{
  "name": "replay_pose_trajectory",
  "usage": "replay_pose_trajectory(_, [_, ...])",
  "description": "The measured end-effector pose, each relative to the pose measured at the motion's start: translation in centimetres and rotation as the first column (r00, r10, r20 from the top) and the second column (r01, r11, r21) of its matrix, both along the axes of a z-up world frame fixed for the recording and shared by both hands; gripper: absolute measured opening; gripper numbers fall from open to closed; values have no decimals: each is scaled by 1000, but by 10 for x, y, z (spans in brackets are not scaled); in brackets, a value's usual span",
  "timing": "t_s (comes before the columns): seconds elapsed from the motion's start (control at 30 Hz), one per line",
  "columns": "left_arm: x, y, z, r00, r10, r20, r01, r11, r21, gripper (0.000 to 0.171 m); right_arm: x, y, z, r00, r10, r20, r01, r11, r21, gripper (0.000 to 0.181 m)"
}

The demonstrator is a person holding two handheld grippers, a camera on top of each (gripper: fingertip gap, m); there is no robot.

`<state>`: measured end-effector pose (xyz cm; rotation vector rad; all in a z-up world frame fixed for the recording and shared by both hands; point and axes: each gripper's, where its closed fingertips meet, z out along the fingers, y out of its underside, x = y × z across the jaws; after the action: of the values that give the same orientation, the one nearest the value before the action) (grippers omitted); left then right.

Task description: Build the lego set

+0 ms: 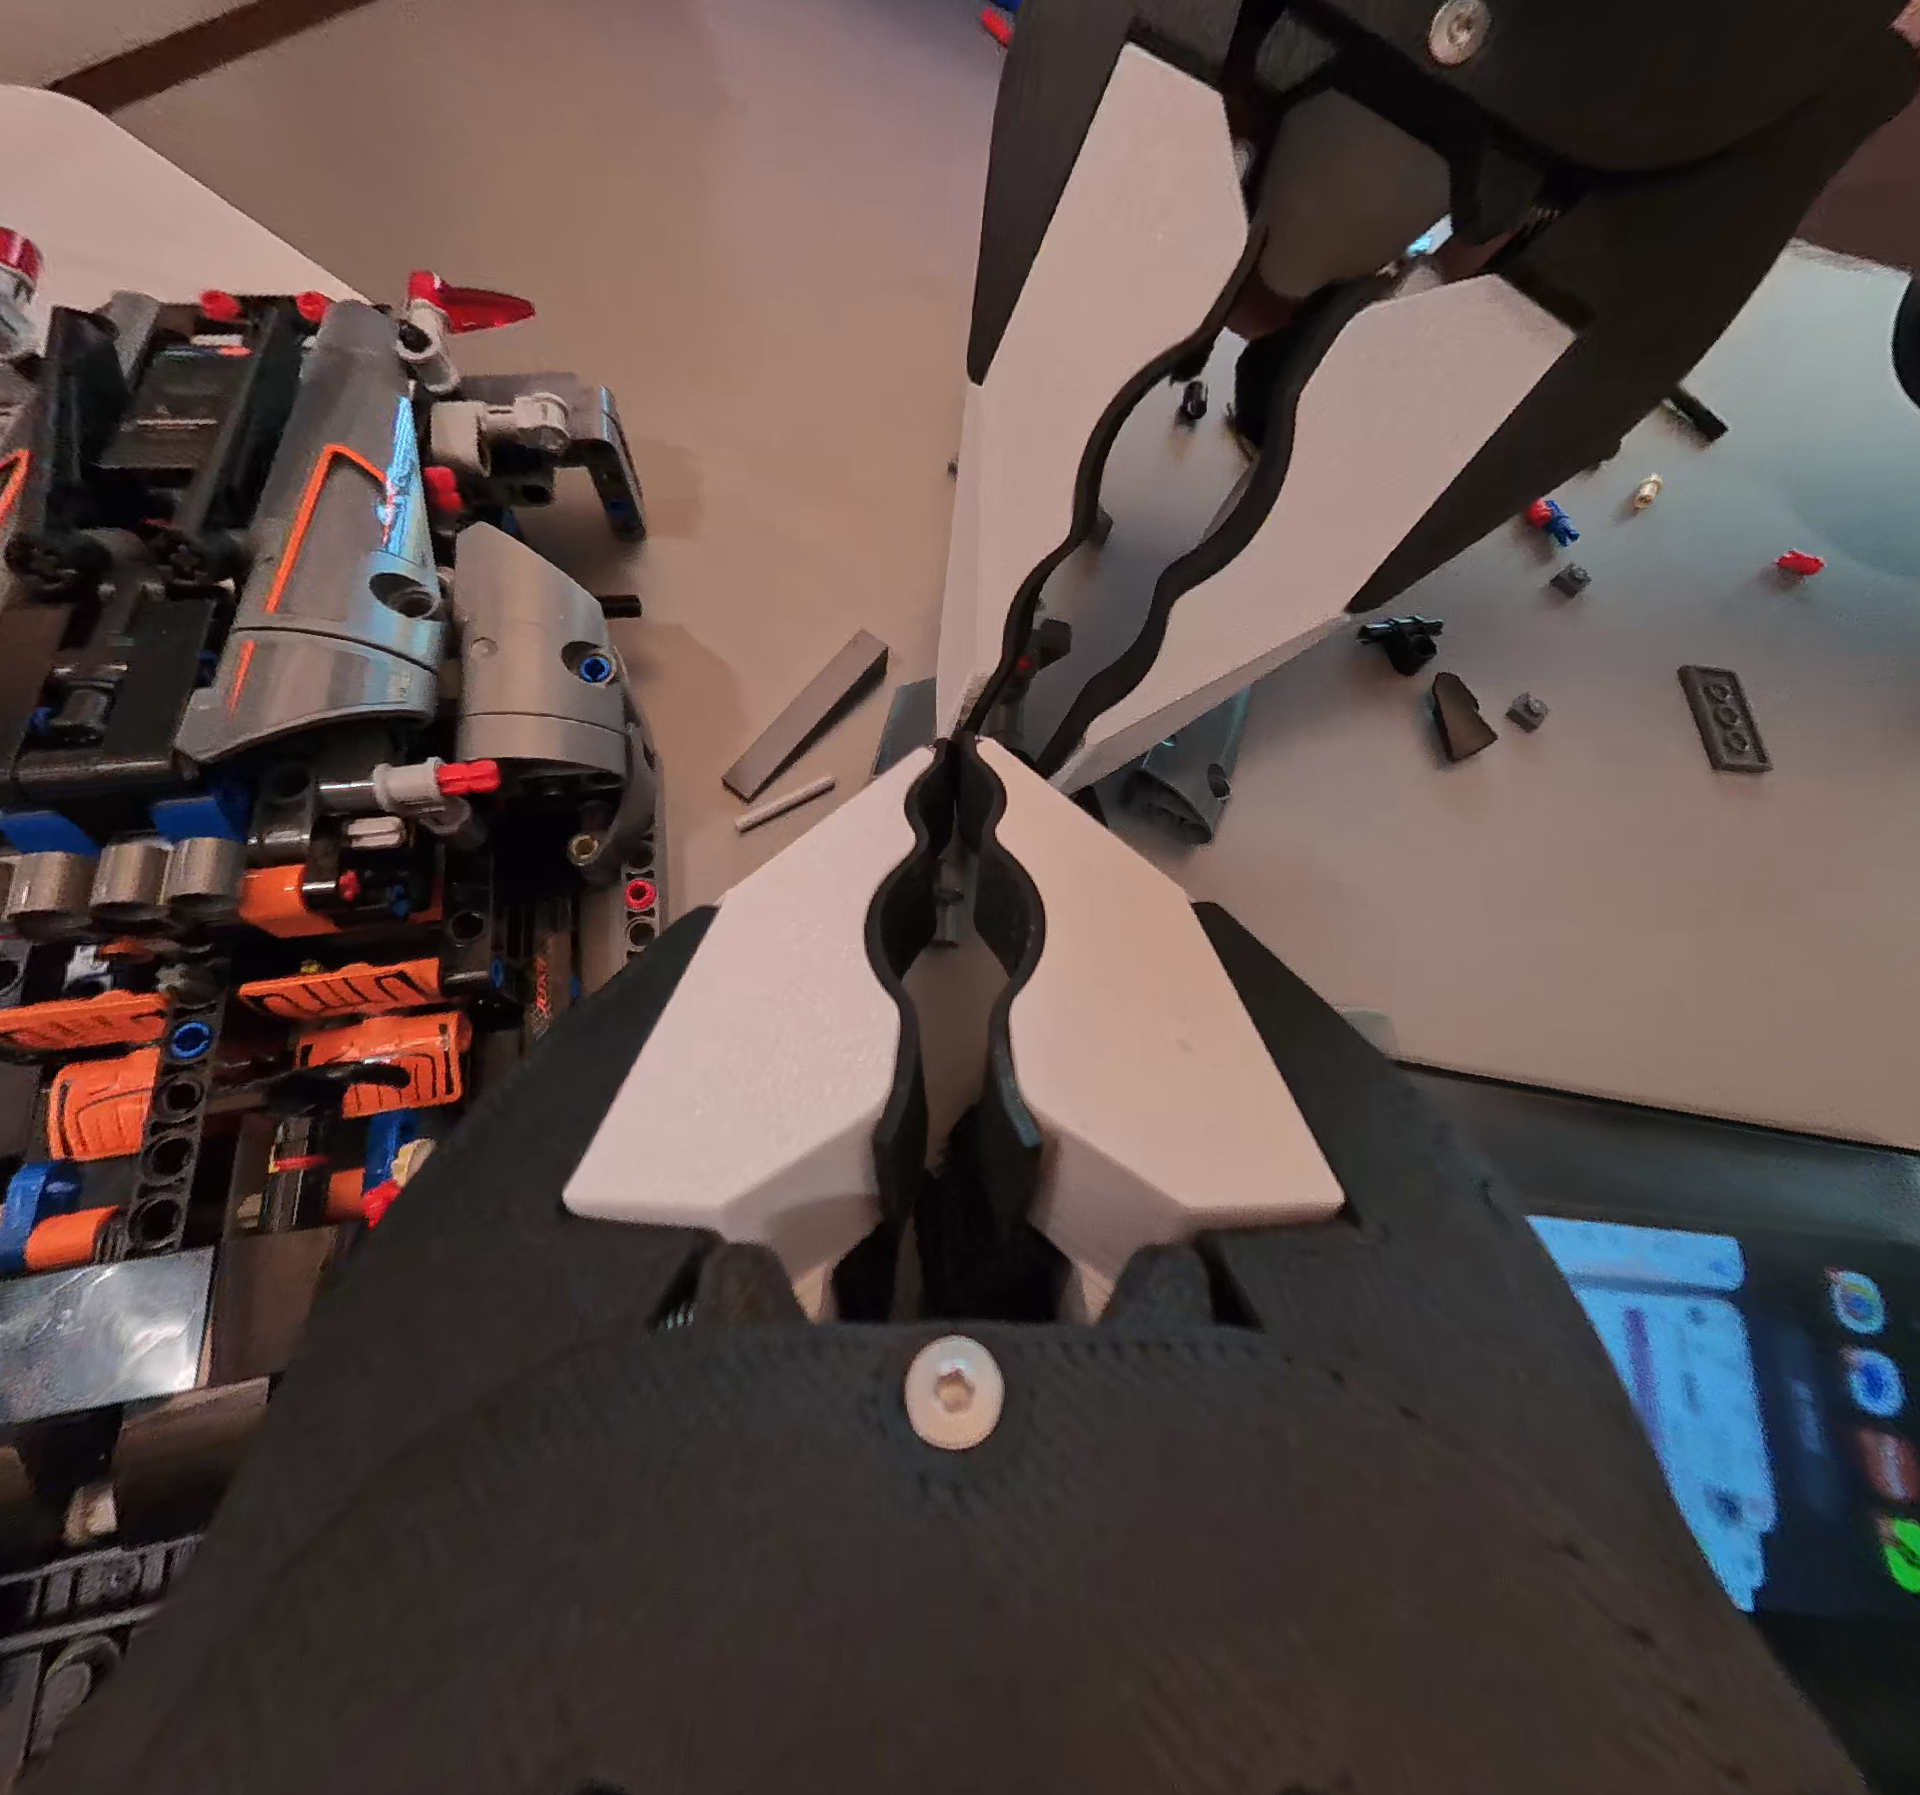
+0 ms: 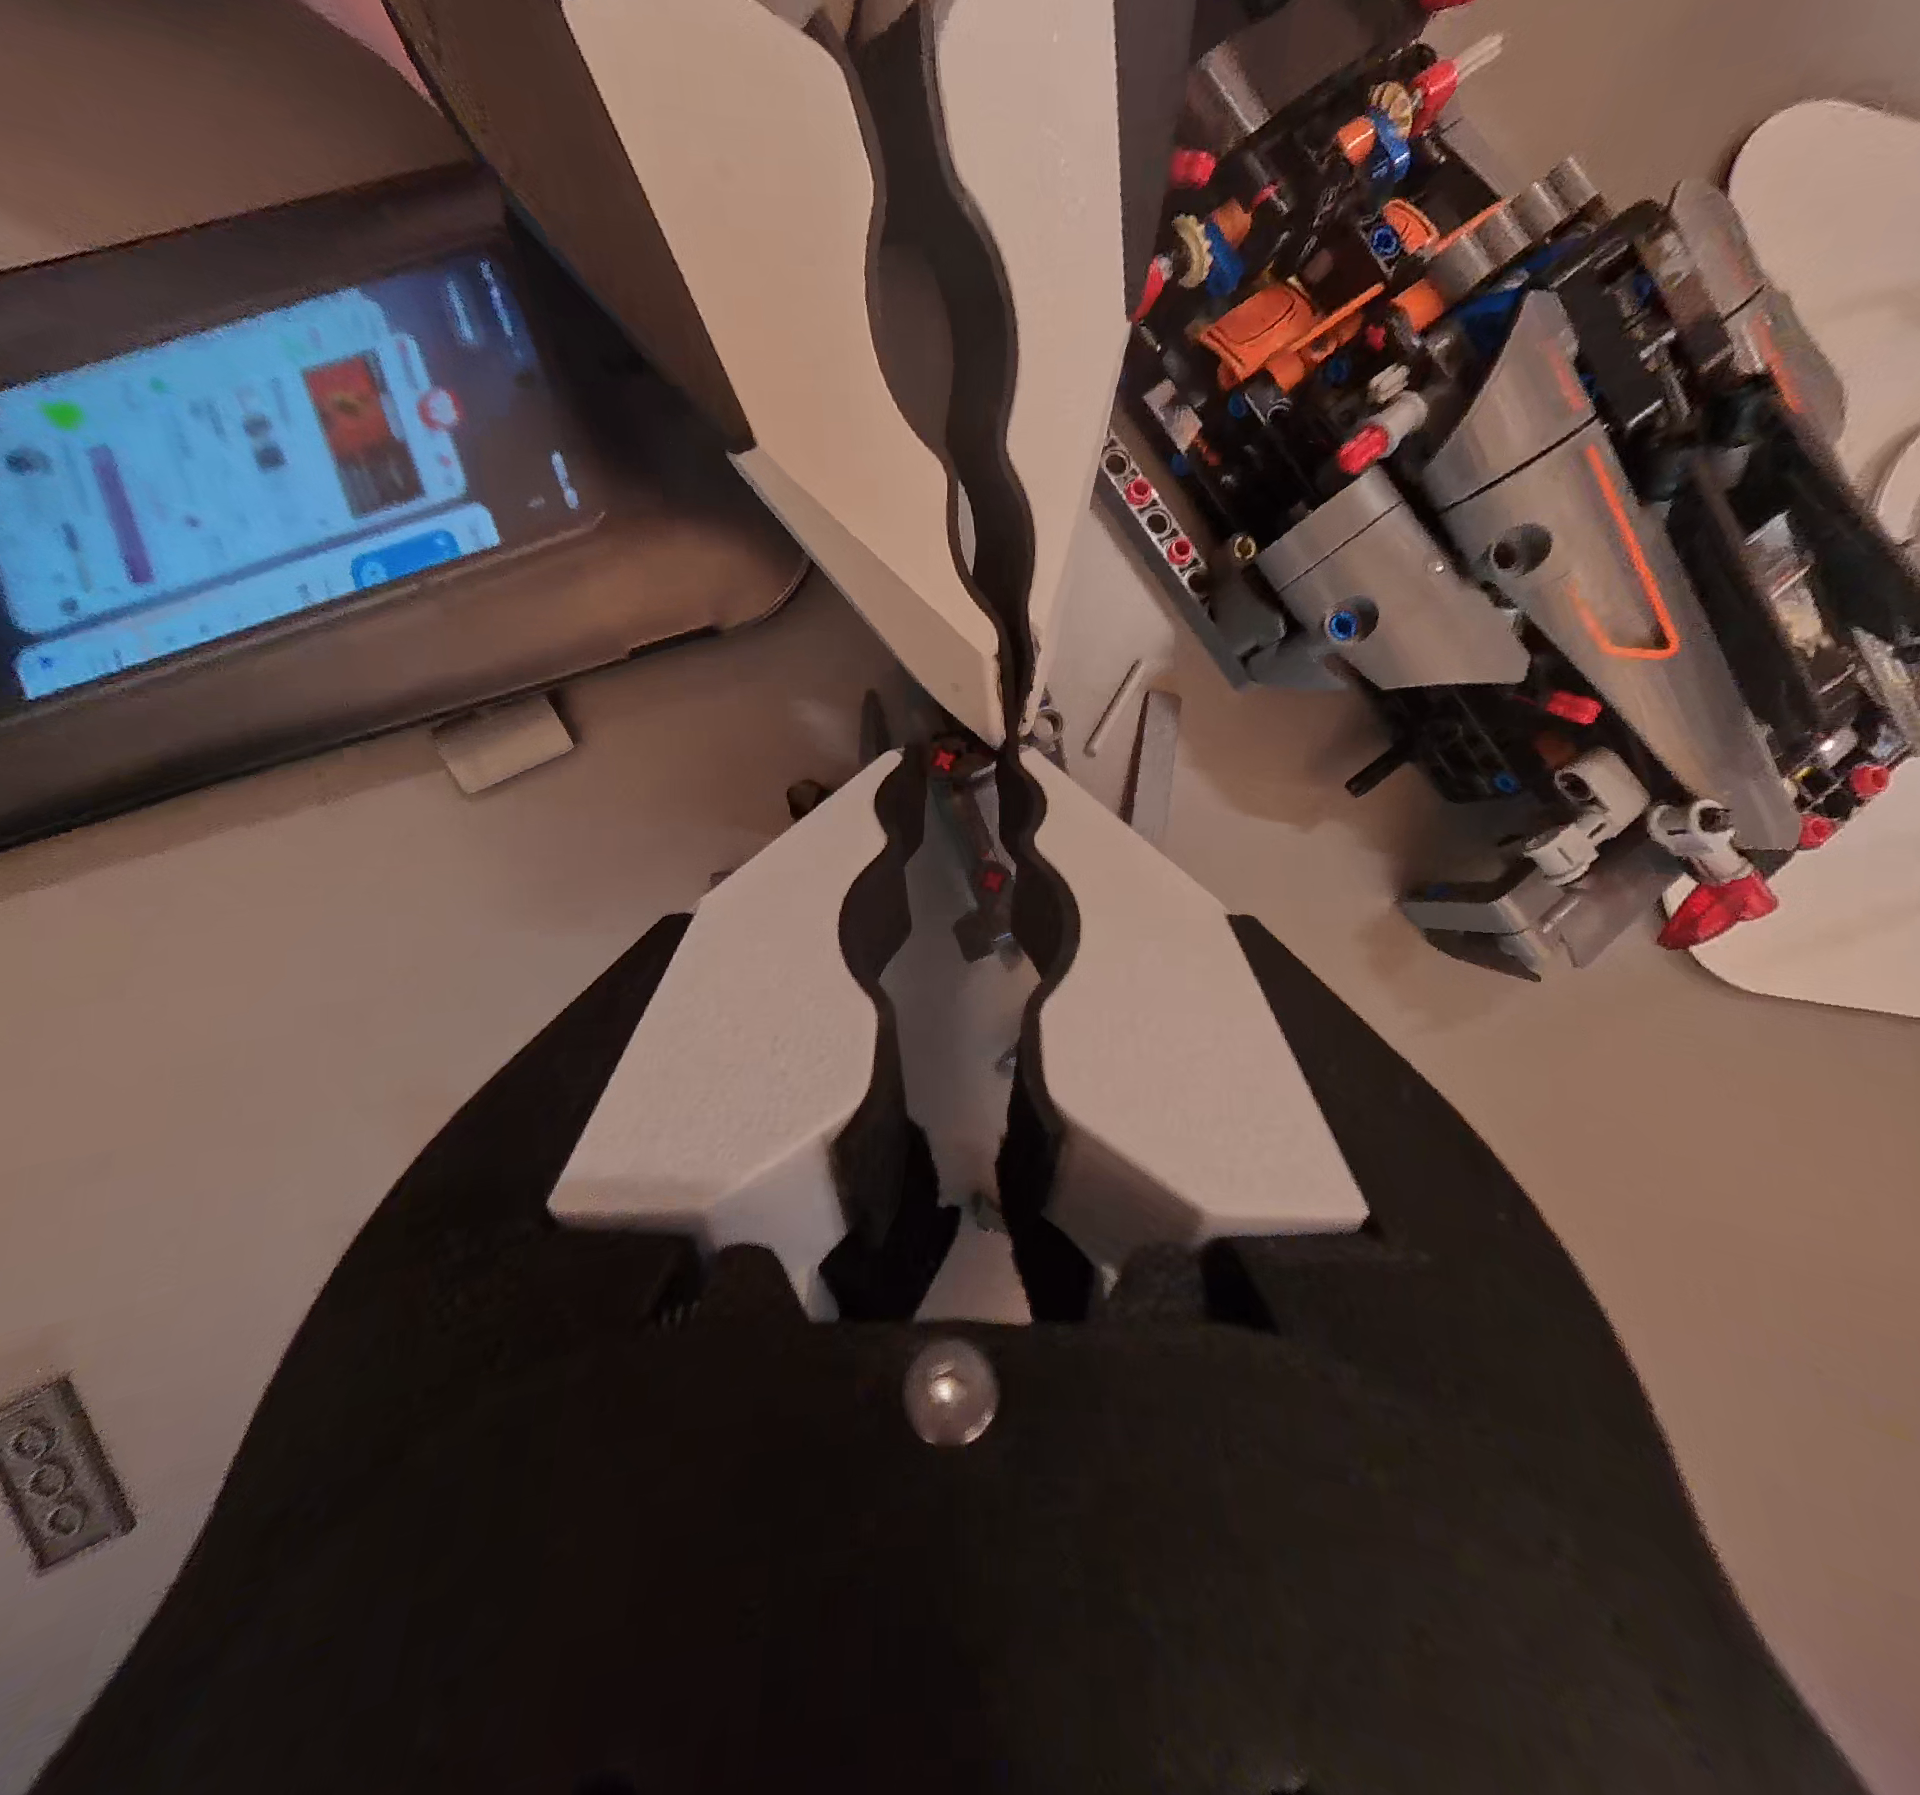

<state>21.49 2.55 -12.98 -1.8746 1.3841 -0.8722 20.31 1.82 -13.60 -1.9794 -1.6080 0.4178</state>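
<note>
In the left wrist view, the left gripper (image 1: 954, 753) meets the right gripper (image 1: 1013, 706) tip to tip above the tan table (image 1: 727, 291). The left claw is closed on a small dark pin piece (image 1: 948, 898) caught between its wavy black pads; the right claw, reaching in from above, is nearly closed around a dark part with a red dot (image 1: 1029, 659) near its tips. The half-built grey, black and orange lego model (image 1: 312, 706) sits to the left, well apart from the tips. Loose parts lie around: a flat grey tile (image 1: 808, 711) and a thin grey axle (image 1: 784, 803) just beyond the tips, a grey curved panel (image 1: 1184, 779) beneath the right gripper, and small pieces scattered to the right, among them a dark grey plate (image 1: 1725, 717). A lit phone (image 1: 1714, 1402) lies at lower right.

In the right wrist view, the right gripper (image 2: 961, 758) holds a dark assembly with red axle ends (image 2: 977, 852) between its pads, its tips against those of the left gripper (image 2: 1008, 717). The model (image 2: 1507, 498) lies at upper right; the phone (image 2: 260, 478) at left.

The pieces look light, rigid and slippery, easily twisted out of line; a hold across their flat sides, close to the joint, seems safest. The crowded fingertips themselves hide the joint.
</note>
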Motion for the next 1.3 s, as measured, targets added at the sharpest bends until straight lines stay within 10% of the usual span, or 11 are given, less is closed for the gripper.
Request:
replay_pose_trajectory(0.43, [-4,7,18,992,41,122,-37,999,-34,4,0,1,2,1000,3,-22,-3,1000,13,27])
replay_pose_trajectory(0.87, [-7,13,22,994,62,88,-68,995,66,7,4,-2,-18,993,54,109,-61,996,63,5])
replay_pose_trajectory(1.3, [5,-27,50,977,-187,98,133,907,400,48,11,-38,63,903,36,-428,-193,924,-330,4])
